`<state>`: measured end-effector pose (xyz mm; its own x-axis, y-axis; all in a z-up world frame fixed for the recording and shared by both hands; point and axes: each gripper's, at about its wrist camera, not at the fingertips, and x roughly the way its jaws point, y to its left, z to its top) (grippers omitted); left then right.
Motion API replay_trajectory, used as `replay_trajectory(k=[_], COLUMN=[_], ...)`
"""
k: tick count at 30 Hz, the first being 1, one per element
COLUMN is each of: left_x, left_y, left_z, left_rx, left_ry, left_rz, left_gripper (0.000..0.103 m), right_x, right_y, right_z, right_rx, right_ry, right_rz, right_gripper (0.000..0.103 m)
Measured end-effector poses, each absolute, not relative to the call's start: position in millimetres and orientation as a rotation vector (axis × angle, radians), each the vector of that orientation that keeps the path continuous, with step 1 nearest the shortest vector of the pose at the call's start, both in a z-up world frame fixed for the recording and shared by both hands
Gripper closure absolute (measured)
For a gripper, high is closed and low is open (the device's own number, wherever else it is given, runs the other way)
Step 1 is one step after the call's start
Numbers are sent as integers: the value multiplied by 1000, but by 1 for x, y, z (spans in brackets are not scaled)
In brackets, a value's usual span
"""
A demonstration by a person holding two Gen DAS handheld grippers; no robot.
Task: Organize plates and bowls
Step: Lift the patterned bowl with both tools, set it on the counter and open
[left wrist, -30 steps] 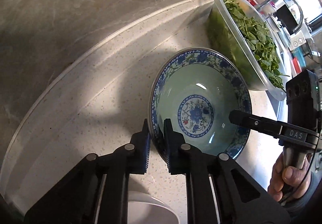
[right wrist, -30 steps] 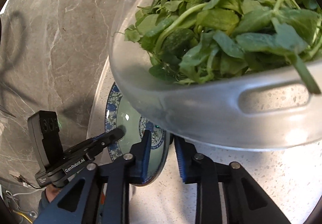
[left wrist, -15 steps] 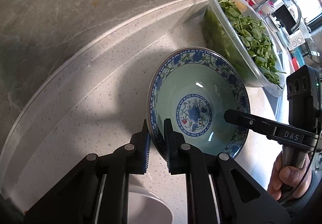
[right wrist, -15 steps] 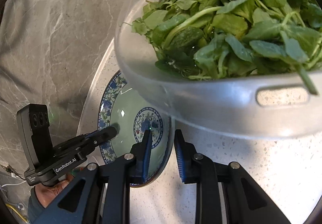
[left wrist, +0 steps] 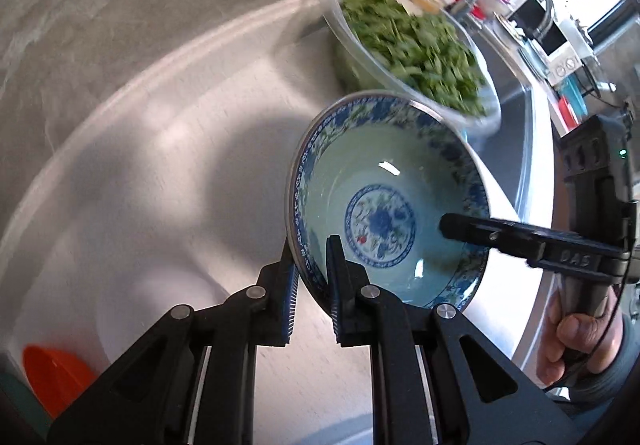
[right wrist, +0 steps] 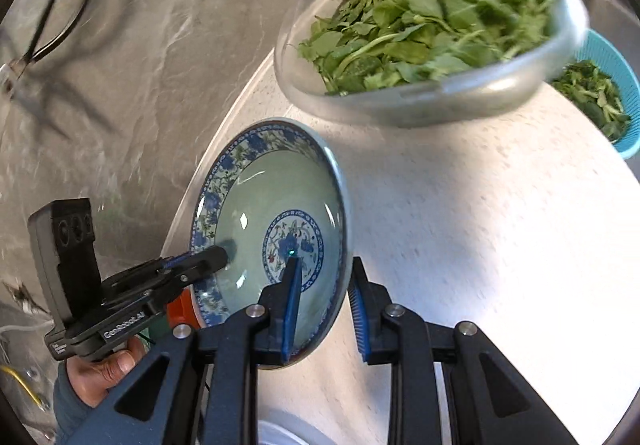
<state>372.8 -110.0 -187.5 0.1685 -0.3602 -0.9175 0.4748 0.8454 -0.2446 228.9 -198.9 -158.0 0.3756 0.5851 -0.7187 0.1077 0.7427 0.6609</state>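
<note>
**Bowl Clamped From 2 Sides**

The blue-patterned bowl (left wrist: 384,205) was gripped at its near rim by the left gripper (left wrist: 310,265), 1 finger inside and 1 outside, and held tilted above the pale counter (left wrist: 180,165). The right gripper (right wrist: 324,297) was likewise closed on the opposite rim. A clear tub of greens (right wrist: 432,29) stood just beyond. Only the right wrist view showed a turquoise colander (right wrist: 608,93); only the left showed an orange object (left wrist: 52,377).

Glossy glazed ceramic bowl (left wrist: 392,205), clear plastic tub (right wrist: 420,101) of greens, matt speckled stone counter (right wrist: 480,225).
</note>
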Motion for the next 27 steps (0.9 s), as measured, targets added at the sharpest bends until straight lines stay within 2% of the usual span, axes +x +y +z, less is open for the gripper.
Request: replay_trajectory(k=[15, 27], left_x=[252, 221], left_y=[-140, -170], left_z=[-183, -240], left_rx=[108, 91], left_ry=[1265, 1376], left_rz=[-688, -670], left_gripper=[90, 90], right_x=[129, 110], right_y=[-242, -267], right_z=[-154, -203], right_rx=[716, 729], right_ry=[1150, 1228], right_rz=[336, 336], right_gripper=[69, 67])
